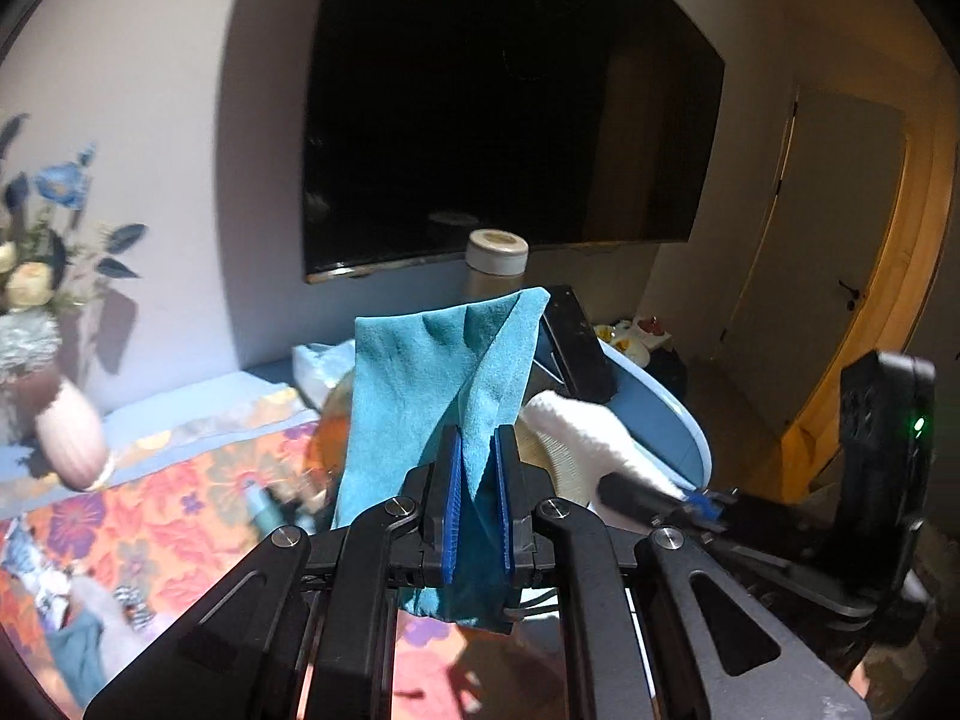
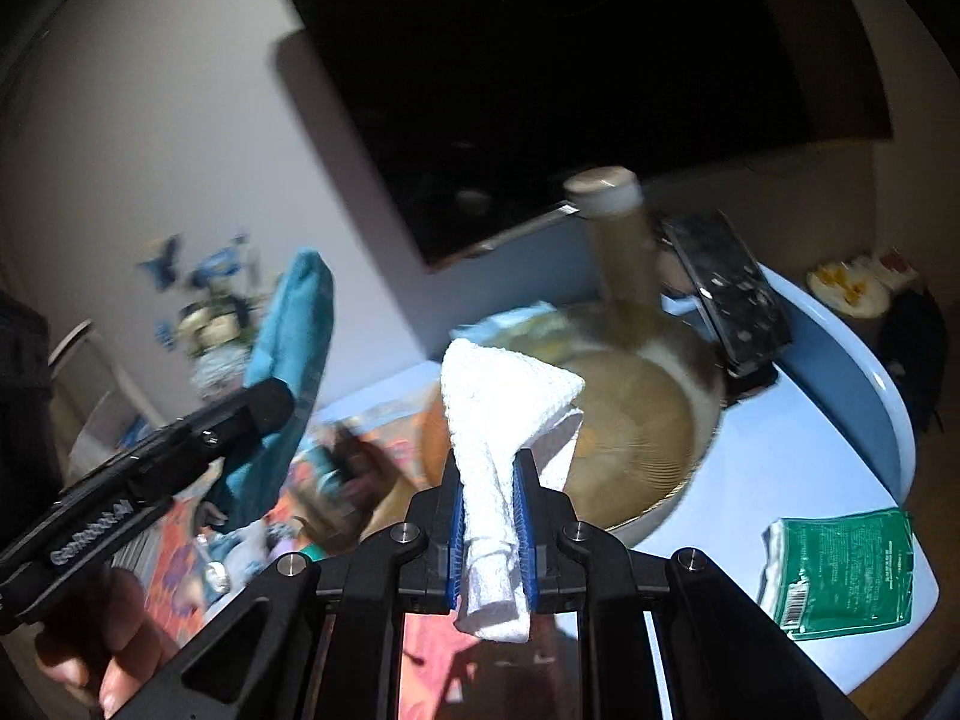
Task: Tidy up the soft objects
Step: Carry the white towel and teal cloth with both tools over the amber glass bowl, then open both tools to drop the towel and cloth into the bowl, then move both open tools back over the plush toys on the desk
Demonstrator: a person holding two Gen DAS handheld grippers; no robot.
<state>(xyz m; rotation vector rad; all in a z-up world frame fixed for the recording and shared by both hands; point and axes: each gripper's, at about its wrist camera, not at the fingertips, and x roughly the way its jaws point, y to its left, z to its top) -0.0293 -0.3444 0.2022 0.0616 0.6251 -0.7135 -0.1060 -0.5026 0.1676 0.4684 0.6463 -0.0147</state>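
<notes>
My left gripper [image 1: 478,444] is shut on a teal cloth [image 1: 432,372], which stands up from the blue pads and hangs below them. In the right wrist view the same teal cloth [image 2: 294,348] shows at the left, held above the flowered tablecloth [image 2: 174,546]. My right gripper [image 2: 489,471] is shut on a white knitted cloth [image 2: 504,396] that sticks up between its pads. From the left wrist view the white cloth [image 1: 582,426] and right gripper [image 1: 699,504] appear to the right. Both cloths are lifted above a round woven basket [image 2: 636,420].
A tall jar with a pale lid [image 2: 618,240] and a black box [image 2: 726,294] stand behind the basket on a light blue table [image 2: 840,396]. A green packet [image 2: 840,570] lies at right. A pink vase [image 1: 69,432] with flowers stands at left. A dark screen [image 1: 492,108] hangs on the wall.
</notes>
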